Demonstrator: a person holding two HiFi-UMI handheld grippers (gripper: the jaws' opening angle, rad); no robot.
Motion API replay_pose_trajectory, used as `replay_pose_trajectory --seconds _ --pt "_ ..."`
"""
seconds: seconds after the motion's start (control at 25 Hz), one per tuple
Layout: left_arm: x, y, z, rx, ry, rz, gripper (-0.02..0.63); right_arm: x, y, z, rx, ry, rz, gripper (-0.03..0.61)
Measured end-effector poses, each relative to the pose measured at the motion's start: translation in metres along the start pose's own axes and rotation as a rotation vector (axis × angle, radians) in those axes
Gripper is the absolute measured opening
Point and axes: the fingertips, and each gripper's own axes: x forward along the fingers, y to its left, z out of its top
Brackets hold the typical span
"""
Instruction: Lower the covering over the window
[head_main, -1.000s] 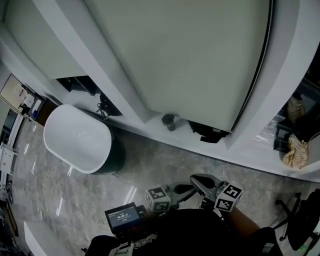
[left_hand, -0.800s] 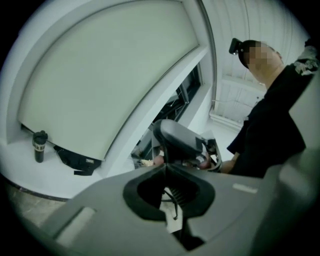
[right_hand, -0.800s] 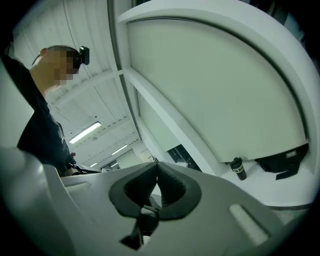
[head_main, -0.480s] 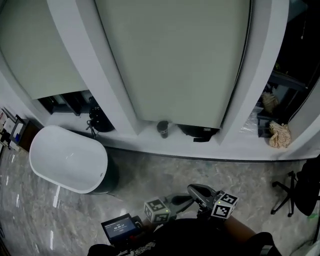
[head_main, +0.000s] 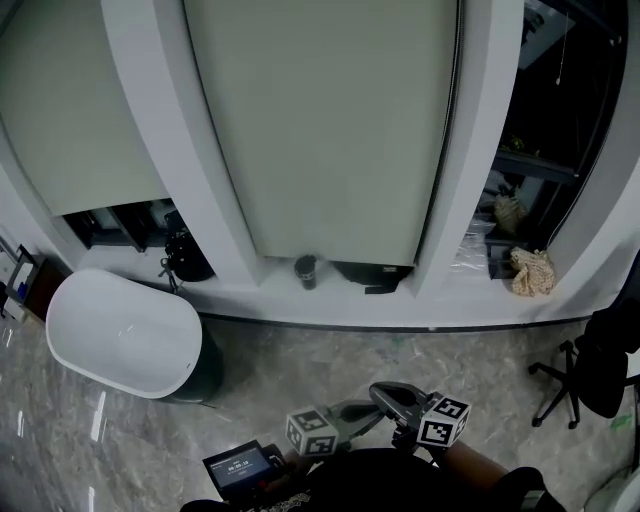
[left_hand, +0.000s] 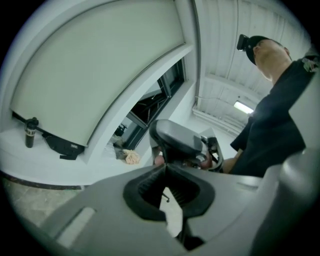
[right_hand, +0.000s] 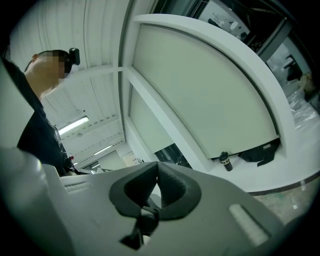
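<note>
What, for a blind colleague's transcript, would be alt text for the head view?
A pale blind hangs almost down to the sill, where a dark bottle stands. A white bathtub sits left; the left gripper and right gripper are held low, shut.

A white bathtub (head_main: 120, 335) stands on the marble floor (head_main: 400, 350), a dark bottle (head_main: 305, 271) on the sill (head_main: 240, 298).

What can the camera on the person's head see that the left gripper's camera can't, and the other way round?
Only the head view shows the white bathtub and the black office chair. Only the left gripper view shows the ceiling light, the head camera and the left gripper with its jaws shut and empty. Both show the pale blind, the dark bottle on the sill and the beige cloth.
</note>
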Motion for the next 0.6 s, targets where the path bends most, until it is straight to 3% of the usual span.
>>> replay_pose_trajectory --seconds 0.32,0.6 --pt "0.043 -0.077 -0.040 -0.008 0.063 -0.007 0.002 -0.090 0.026 -0.015 -0.004 -0.021 -0.029 0.008" --pt "0.049 -0.129 -0.082 -0.023 0.104 0.028 0.002 -0.143 0.052 -0.042 0.070 -0.059 -0.012 0.008"
